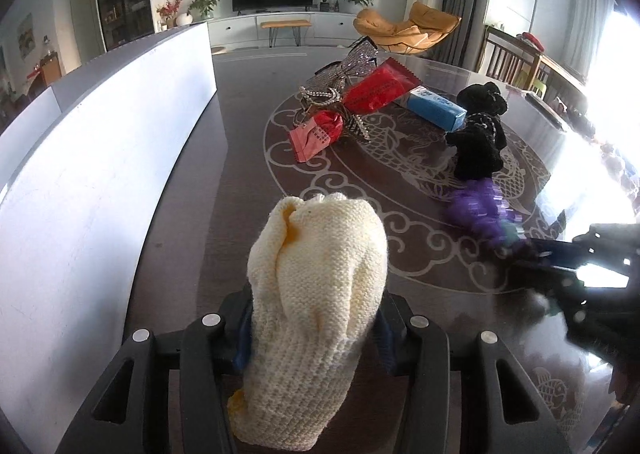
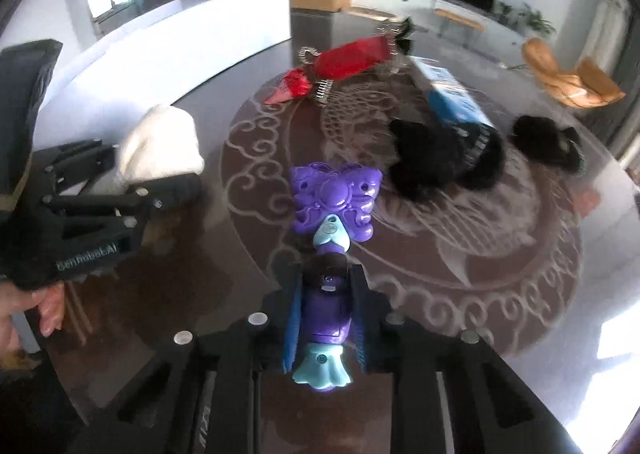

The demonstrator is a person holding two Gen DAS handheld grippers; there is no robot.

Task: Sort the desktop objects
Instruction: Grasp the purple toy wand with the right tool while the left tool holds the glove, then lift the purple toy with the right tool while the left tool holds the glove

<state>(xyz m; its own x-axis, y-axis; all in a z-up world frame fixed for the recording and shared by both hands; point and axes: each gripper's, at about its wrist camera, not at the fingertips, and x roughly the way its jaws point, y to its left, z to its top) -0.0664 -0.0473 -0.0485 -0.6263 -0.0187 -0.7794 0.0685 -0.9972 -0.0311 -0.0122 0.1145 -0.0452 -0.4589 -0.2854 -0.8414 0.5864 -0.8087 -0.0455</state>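
My left gripper [image 1: 314,334] is shut on a cream knitted item [image 1: 316,294] and holds it over the dark glass table; it also shows in the right wrist view [image 2: 160,146]. My right gripper [image 2: 330,310] is shut on a purple butterfly toy wand [image 2: 332,206], seen blurred in the left wrist view [image 1: 480,210]. On the table lie a red packet [image 1: 380,88], a small red-pink packet [image 1: 316,132], a blue box [image 1: 438,108], black fuzzy items [image 1: 478,134] and a rhinestone bow [image 1: 340,74].
A white board [image 1: 100,150] stands along the table's left side. The table [image 1: 240,158] has an ornate round pattern. A second black fuzzy item [image 2: 546,142] lies to the right. Chairs and a TV stand lie beyond the table.
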